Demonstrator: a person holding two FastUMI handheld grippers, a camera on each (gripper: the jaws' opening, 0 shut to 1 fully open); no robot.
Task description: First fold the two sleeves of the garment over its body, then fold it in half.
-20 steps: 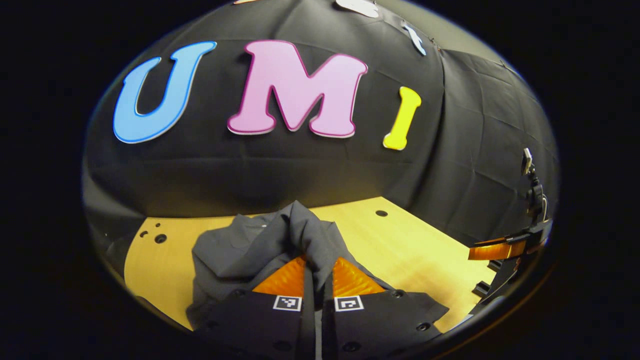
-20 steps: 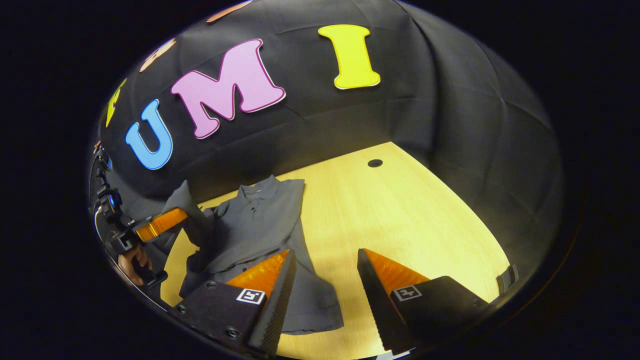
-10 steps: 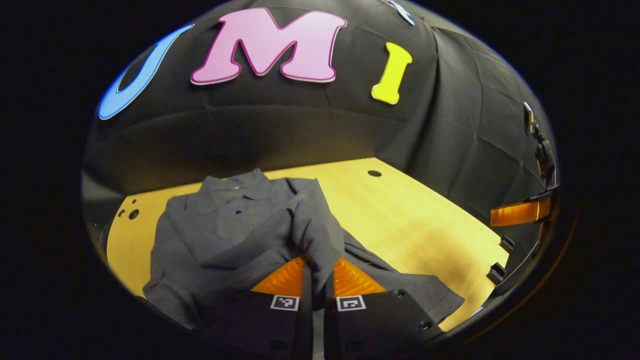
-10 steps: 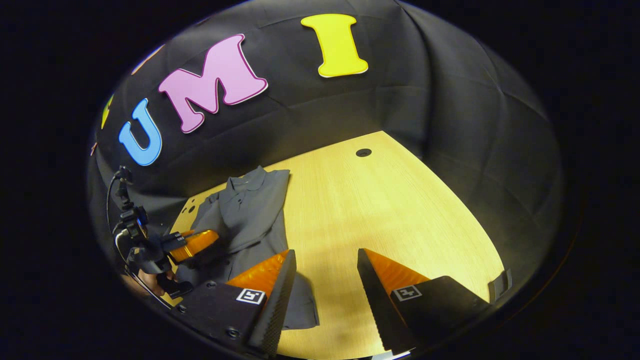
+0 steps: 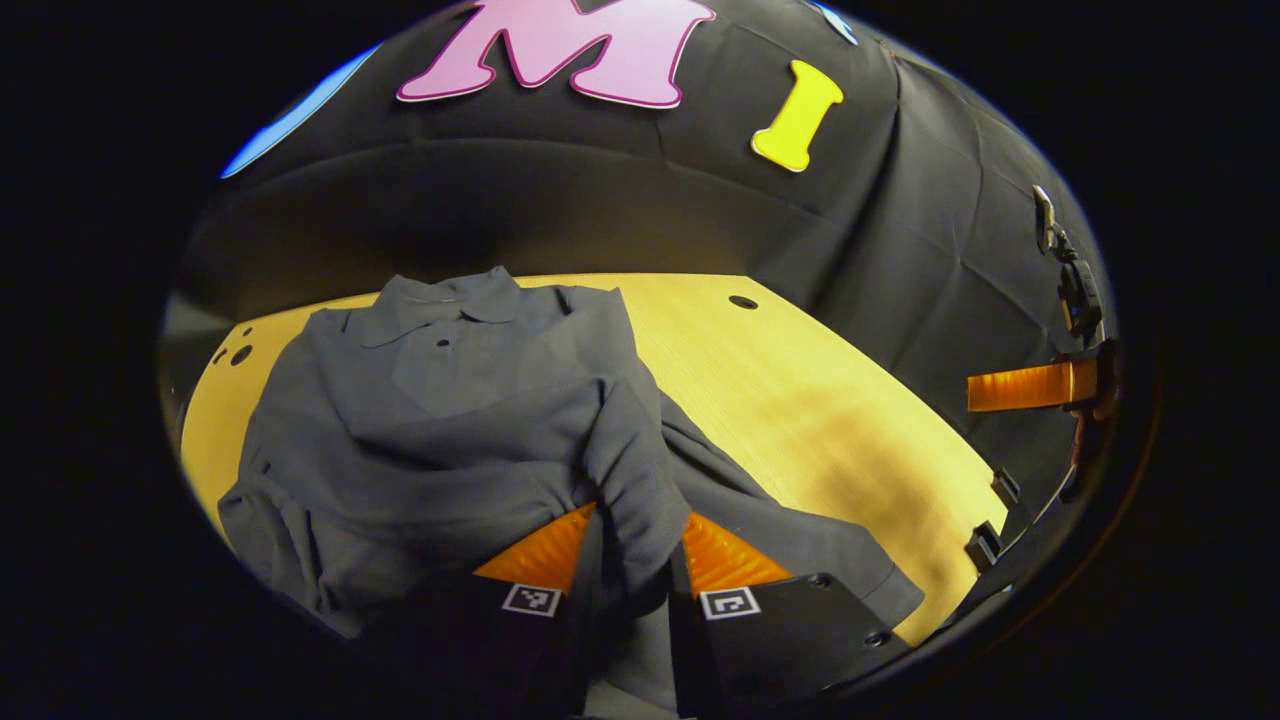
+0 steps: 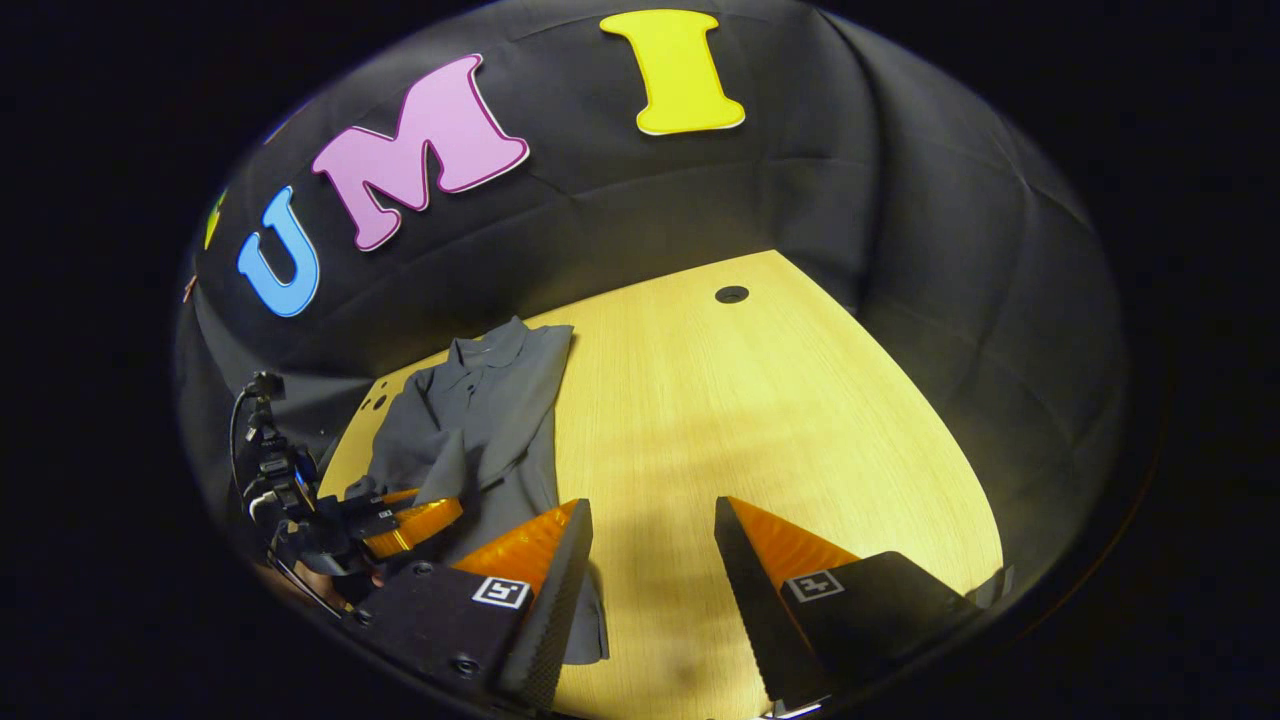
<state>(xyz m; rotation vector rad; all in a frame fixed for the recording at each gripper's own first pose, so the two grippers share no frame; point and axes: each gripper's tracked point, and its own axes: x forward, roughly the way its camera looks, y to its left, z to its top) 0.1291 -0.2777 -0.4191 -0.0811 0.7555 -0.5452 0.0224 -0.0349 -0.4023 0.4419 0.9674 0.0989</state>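
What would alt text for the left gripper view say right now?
The left gripper is shut on a bunched sleeve of a grey collared shirt, held over the shirt's body on a wooden table. The right gripper shows at the right edge.

bare table point(image 6: 800, 420) right of the shirt point(image 6: 480, 410) (wall close behind).

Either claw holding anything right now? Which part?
Left claw pinches the shirt by a bunched sleeve pulled over the body. Right claw is open, holding nothing.
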